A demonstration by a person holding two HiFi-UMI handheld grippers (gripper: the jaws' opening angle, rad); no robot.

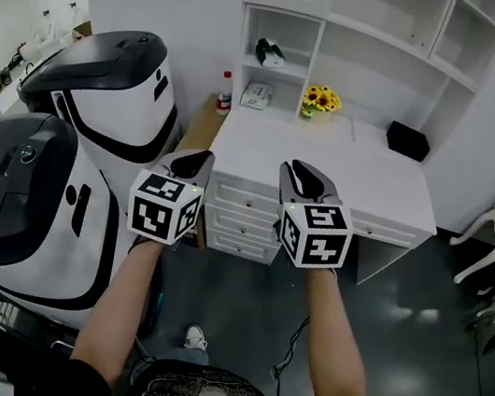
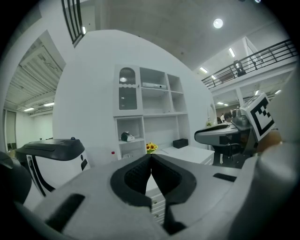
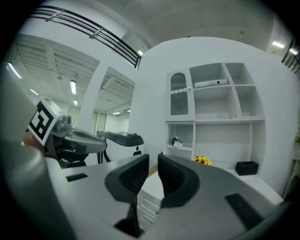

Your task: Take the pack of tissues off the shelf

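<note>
A small green-and-white pack (image 1: 270,53) lies on the cubby shelf of the white hutch, far ahead of both grippers. It also shows as a small pack (image 2: 126,137) in the left gripper view and as a small pack (image 3: 177,142) in the right gripper view. My left gripper (image 1: 200,157) is held in the air before the desk; its jaws meet at the tips with nothing in them (image 2: 151,157). My right gripper (image 1: 298,169) hovers beside it at the same height. A narrow gap shows between its jaws, and nothing is in it (image 3: 153,158).
A white desk (image 1: 366,171) with drawers (image 1: 243,212) stands under the hutch. On it are a white packet (image 1: 257,95), yellow flowers (image 1: 321,97) and a black box (image 1: 408,140). A red-capped bottle (image 1: 225,94) stands at its left. Two big white-and-black machines (image 1: 106,87) fill the left side.
</note>
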